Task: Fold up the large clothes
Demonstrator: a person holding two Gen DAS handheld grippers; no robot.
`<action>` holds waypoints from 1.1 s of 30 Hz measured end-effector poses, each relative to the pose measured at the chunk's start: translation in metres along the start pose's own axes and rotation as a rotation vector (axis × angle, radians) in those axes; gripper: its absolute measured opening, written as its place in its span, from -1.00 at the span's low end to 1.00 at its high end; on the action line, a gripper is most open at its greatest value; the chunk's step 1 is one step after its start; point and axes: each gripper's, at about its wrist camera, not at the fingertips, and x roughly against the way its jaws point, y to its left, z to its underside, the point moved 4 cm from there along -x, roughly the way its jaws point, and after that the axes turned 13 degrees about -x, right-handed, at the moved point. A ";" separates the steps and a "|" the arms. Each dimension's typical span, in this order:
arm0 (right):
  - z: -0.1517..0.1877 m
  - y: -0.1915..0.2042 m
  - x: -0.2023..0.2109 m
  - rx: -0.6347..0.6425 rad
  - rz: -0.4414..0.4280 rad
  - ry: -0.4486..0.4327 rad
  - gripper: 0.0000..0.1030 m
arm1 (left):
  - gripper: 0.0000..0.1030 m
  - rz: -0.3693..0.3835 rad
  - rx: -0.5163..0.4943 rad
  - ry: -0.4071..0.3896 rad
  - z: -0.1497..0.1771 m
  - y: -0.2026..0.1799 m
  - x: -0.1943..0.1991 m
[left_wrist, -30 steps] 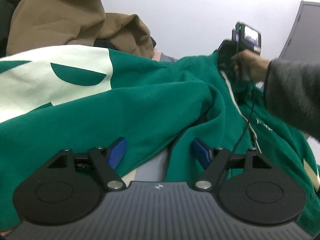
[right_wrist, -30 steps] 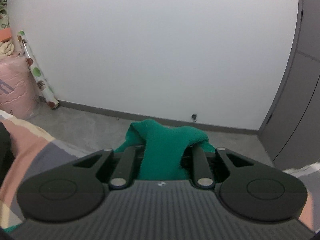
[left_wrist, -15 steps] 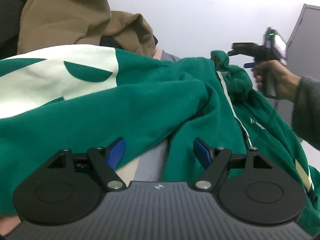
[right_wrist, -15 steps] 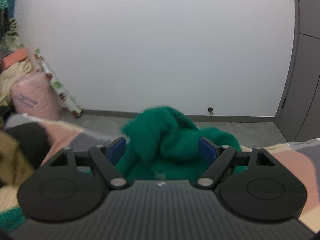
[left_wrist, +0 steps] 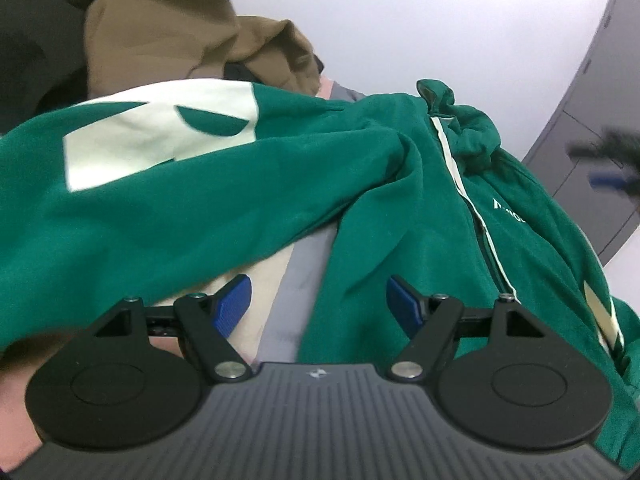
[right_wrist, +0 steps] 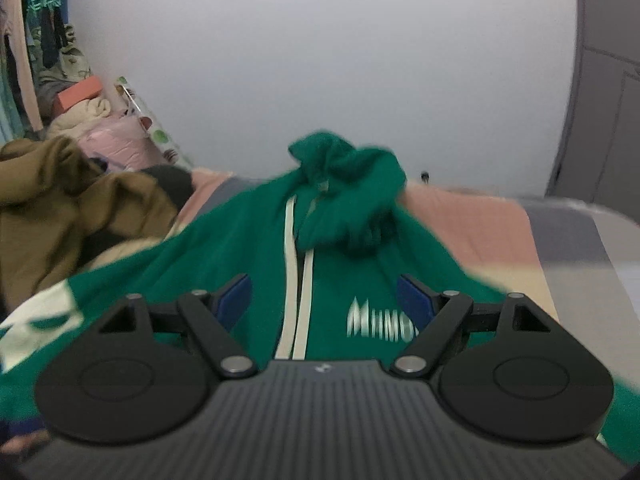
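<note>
A large green zip jacket (left_wrist: 200,208) with cream stripes and a white print lies spread on the bed; it also shows in the right wrist view (right_wrist: 344,248), its collar bunched at the far end. My left gripper (left_wrist: 320,304) is open and empty, low over the gap between a sleeve and the jacket body. My right gripper (right_wrist: 324,300) is open and empty above the jacket's chest, near the zip and the white logo. It appears blurred at the right edge of the left wrist view (left_wrist: 612,168).
A brown garment (right_wrist: 60,208) and dark clothes are piled at the jacket's left; they also show in the left wrist view (left_wrist: 168,28). The bed cover (right_wrist: 480,224) has pink and grey blocks. A grey wardrobe (left_wrist: 592,92) stands at right. Bags and hanging clothes (right_wrist: 36,48) stand far left.
My right gripper opened, let go of the green collar and pulled back over the jacket. The collar dropped onto the bed. My left gripper stayed open and moved little.
</note>
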 end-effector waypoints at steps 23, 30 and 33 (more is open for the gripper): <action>0.209 -0.070 0.117 -0.113 0.069 0.258 0.60 | 0.52 -0.094 0.034 0.118 0.044 -0.003 0.071; 0.208 -0.075 0.130 -0.246 -0.121 0.263 0.61 | 0.52 -0.110 0.122 0.150 0.047 0.016 0.069; 0.200 -0.080 0.144 -0.344 -0.231 0.227 0.61 | 0.52 -0.090 0.171 0.156 0.049 0.022 0.067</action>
